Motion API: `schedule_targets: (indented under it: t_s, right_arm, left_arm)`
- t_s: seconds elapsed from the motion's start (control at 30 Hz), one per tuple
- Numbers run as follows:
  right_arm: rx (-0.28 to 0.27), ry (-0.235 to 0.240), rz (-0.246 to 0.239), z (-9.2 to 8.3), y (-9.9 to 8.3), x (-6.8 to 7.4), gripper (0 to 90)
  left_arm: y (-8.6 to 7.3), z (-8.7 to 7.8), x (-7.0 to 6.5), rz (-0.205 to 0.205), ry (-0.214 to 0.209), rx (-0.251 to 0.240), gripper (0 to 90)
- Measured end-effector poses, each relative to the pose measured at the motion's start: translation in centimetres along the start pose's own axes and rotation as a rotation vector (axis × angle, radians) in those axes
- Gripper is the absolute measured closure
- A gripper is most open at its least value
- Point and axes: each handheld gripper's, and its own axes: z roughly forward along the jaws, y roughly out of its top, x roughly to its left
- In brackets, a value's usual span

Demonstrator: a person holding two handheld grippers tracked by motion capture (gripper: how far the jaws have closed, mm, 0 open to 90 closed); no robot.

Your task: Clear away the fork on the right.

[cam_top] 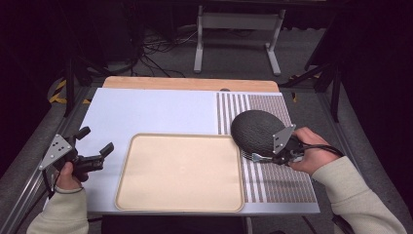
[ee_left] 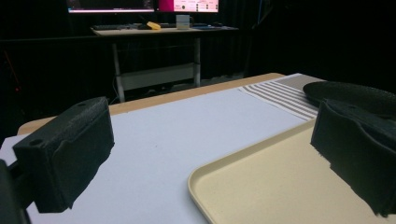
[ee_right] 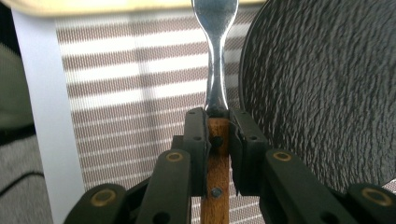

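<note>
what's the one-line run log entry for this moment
left gripper: open, over mat left of tray | right gripper: shut on wooden-handled utensil | black plate: beside utensil, on striped mat

Left gripper (ee_left: 210, 158) sits low over the table, its two black jaws spread wide apart with nothing between them. Under the gap lies the pale mat (ee_left: 187, 126), and the rounded corner of a beige tray (ee_left: 261, 186) pokes in from the right. Past the tray there's a striped placemat (ee_left: 280, 95), with a dark textured plate (ee_left: 350, 93) resting at its edge. Far back in the dark stands a desk (ee_left: 159, 31) with lit monitors (ee_left: 140, 5).
</note>
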Motion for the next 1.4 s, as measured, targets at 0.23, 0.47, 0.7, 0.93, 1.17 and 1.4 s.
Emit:
schedule_targets:
  t_s: [0.23,0.47,0.7,0.93,1.17,1.4]
  right_arm:
    - [-0.085,-0.034,0.097,-0.3,0.8,0.1,77.6]
    - [-0.119,-0.037,0.158,-0.6,1.7,0.3,77.6]
    - [-0.151,-0.025,0.223,-0.6,2.7,0.4,77.6]
    - [-0.163,-0.018,0.295,-0.5,4.1,0.4,77.6]
    - [-0.189,0.007,0.398,-0.1,5.2,0.3,77.6]
    - [-0.212,0.027,0.51,0.3,6.5,0.3,77.6]
  left_arm:
    - [0.0,0.0,0.0,-0.001,0.0,0.0,0.0]
    - [0.0,0.0,0.0,-0.004,0.002,-0.002,0.0]
    - [0.0,0.0,0.0,-0.005,0.004,-0.003,0.0]
    - [0.0,-0.1,0.1,-0.004,0.007,-0.002,0.0]
    - [0.0,-0.1,0.1,-0.007,0.007,-0.006,0.0]
    - [0.0,-0.1,0.1,-0.005,0.009,-0.003,0.0]
